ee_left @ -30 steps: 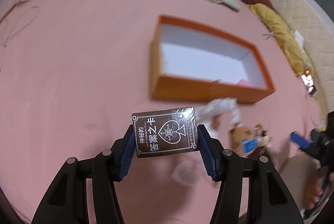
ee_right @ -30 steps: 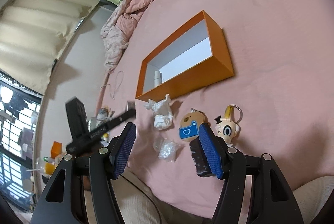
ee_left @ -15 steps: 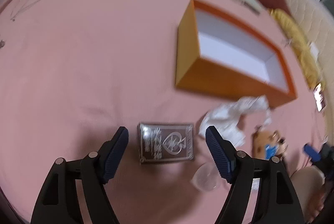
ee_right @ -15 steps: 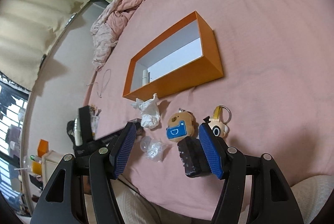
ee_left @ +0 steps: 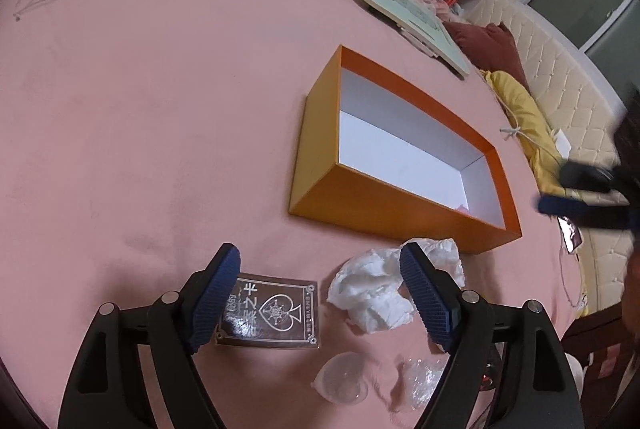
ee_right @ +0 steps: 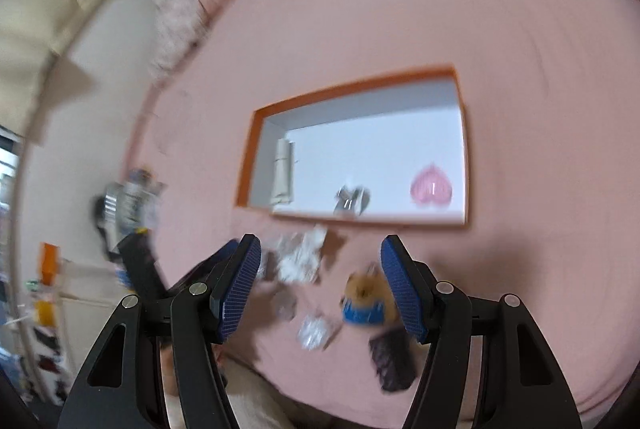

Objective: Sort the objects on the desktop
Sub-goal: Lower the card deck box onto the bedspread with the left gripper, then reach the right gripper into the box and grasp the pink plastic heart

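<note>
Left wrist view: the left gripper [ee_left: 320,293] hangs over the pink bedspread [ee_left: 160,101], and its jaws have just been opening; they stand wide now, with nothing pressed between the pads. The card deck [ee_left: 272,315] lies flat on the cloth below them, partly hidden behind the left finger, touching neither pad as far as I can tell. Just right of it sits a crumpled tissue [ee_left: 384,293], and nearer the camera two bits of clear plastic wrap [ee_left: 344,381]. The orange box [ee_left: 384,205] stands beyond, open side up.

From the right wrist, all blurred, the right gripper [ee_right: 320,281] has its jaws wide too and empty. Below it lie a round plush keychain [ee_right: 364,301] and a dark oblong thing [ee_right: 392,361]. Inside the box I can make out a pale tube, a small metal piece and a pink heart-shaped item.

The deck looks stiff and boxy, light, with a glossy wrapper that may slip; I'd take it across its two long edges, squarely. The tissue is soft and weightless, so any pinch at its middle should do. The plastic scraps look flimsy and slick, best nipped at a raised fold.
</note>
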The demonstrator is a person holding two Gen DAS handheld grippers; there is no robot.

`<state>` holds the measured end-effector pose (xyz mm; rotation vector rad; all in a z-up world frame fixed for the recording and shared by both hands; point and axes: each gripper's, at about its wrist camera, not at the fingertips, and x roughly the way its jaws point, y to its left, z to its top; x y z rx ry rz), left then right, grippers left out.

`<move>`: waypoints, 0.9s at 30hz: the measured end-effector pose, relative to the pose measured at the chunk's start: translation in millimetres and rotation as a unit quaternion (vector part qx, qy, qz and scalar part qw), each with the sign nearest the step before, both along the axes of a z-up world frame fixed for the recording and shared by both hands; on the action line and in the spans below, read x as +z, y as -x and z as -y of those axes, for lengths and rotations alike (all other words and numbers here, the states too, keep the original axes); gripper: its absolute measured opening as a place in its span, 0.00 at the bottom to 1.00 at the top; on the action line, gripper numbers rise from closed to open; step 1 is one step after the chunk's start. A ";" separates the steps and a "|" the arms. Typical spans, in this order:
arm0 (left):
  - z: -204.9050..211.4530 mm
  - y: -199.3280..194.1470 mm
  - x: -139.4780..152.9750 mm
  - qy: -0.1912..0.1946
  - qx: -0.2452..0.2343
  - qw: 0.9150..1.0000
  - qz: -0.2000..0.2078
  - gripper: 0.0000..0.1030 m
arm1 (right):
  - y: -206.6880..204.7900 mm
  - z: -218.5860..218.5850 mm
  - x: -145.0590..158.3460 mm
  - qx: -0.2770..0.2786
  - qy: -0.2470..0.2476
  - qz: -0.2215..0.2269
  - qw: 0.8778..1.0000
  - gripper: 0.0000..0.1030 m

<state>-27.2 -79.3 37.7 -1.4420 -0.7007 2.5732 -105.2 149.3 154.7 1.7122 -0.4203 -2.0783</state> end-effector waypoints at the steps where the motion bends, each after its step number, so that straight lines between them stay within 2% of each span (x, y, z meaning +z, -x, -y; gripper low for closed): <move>1: -0.7 1.3 -0.2 -0.002 0.001 1.000 -0.001 0.79 | 12.9 9.9 -6.6 0.009 -0.014 0.020 1.000 0.62; 5: 10.8 0.3 -0.4 -0.028 0.017 0.999 -0.001 0.79 | 53.4 44.0 -55.4 0.028 -0.064 0.113 0.991 0.62; 8: 19.8 1.4 -2.0 -0.060 0.032 0.998 0.001 0.79 | 68.9 61.6 -92.8 0.037 -0.108 0.162 0.980 0.62; 13: 25.9 5.0 -4.8 -0.087 0.044 0.995 0.005 0.79 | 72.9 79.6 -125.9 0.063 -0.146 0.209 0.965 0.62; 15: 24.7 6.5 -4.5 -0.090 0.041 0.995 0.003 0.79 | 72.4 83.2 -127.0 0.073 -0.176 0.205 0.960 0.55; 17: 23.7 7.9 -4.5 -0.093 0.039 0.995 0.003 0.79 | 72.1 83.1 -126.4 0.079 -0.194 0.200 0.957 0.31; 20: 22.4 9.9 -4.8 -0.093 0.037 0.995 0.002 0.79 | 71.8 75.9 -124.1 0.079 -0.189 0.196 0.959 0.30; 24: 24.2 10.5 -5.9 -0.091 0.040 0.995 0.003 0.79 | 71.1 62.2 -114.0 0.060 -0.159 0.166 0.971 0.30; 27: 25.5 8.9 -6.7 -0.088 0.041 0.995 0.005 0.79 | 69.7 49.4 -94.9 0.044 -0.120 0.142 0.982 0.30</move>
